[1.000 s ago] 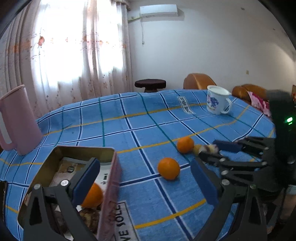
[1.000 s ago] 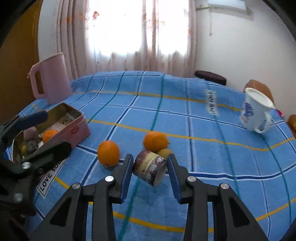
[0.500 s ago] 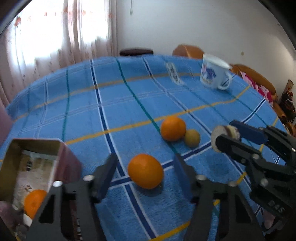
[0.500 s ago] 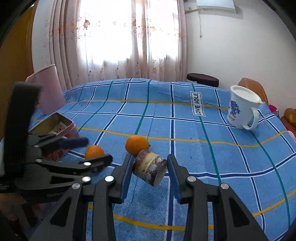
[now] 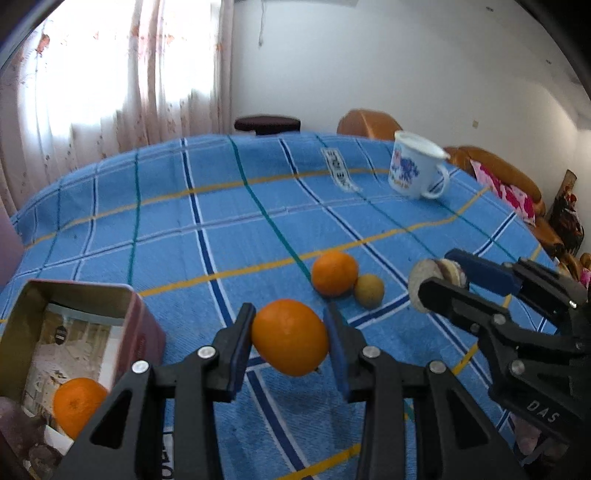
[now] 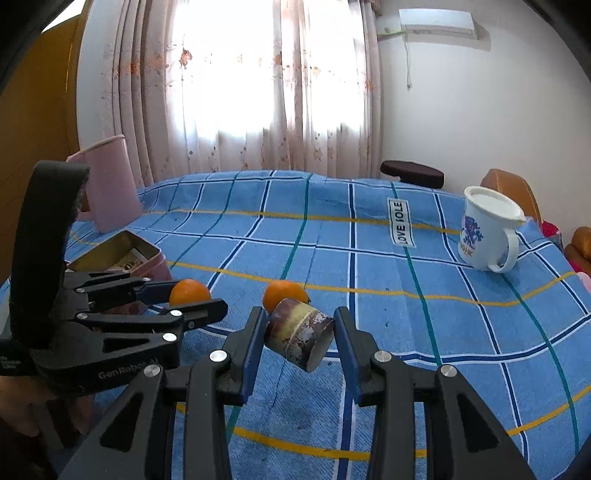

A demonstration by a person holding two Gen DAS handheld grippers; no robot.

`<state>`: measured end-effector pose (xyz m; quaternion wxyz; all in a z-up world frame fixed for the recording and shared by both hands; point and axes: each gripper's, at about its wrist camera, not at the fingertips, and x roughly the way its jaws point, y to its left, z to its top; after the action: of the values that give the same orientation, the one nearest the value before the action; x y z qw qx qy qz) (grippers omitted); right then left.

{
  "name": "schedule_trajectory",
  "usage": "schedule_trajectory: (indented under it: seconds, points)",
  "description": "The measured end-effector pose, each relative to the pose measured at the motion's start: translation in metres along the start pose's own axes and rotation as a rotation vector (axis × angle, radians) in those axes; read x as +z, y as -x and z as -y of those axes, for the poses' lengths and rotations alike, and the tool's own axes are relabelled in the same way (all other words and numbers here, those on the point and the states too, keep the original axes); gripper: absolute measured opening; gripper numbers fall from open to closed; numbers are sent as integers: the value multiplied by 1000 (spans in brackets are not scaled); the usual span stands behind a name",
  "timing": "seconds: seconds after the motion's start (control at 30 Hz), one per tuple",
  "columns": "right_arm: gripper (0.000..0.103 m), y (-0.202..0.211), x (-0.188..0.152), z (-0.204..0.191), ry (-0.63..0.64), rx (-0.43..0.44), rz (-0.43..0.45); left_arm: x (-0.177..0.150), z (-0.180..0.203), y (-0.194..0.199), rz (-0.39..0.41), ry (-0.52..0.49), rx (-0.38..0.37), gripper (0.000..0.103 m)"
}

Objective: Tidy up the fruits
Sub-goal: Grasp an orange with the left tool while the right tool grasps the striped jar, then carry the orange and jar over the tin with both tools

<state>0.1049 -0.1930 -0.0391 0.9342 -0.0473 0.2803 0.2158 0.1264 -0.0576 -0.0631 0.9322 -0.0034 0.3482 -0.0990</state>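
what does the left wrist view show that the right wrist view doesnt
Only the left wrist view shows the orange lying inside the tin box and the small yellow-green fruit beside the far orange.

Only the right wrist view shows the pink pitcher whole and the air conditioner.

Both show the left gripper, jaws closing around an orange, the right gripper clamping a worn can, the white mug and the blue plaid tablecloth.
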Motion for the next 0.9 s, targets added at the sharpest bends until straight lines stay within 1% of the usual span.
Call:
schedule_trajectory:
  seconds: [0.1,0.3,0.77,0.9]
  points:
    - [40,3,0,-2,6,9,17,0,1,8,46,-6,15,40]
    - [40,10,0,-4,16,19,56,1,7,17,107,-30,49,40]
    - [40,22,-3,-8,39,38,127,-3,11,35,210,-43,89,40]
    - [40,25,-4,-9,48,43,145,-4,11,38,226,-42,91,40]
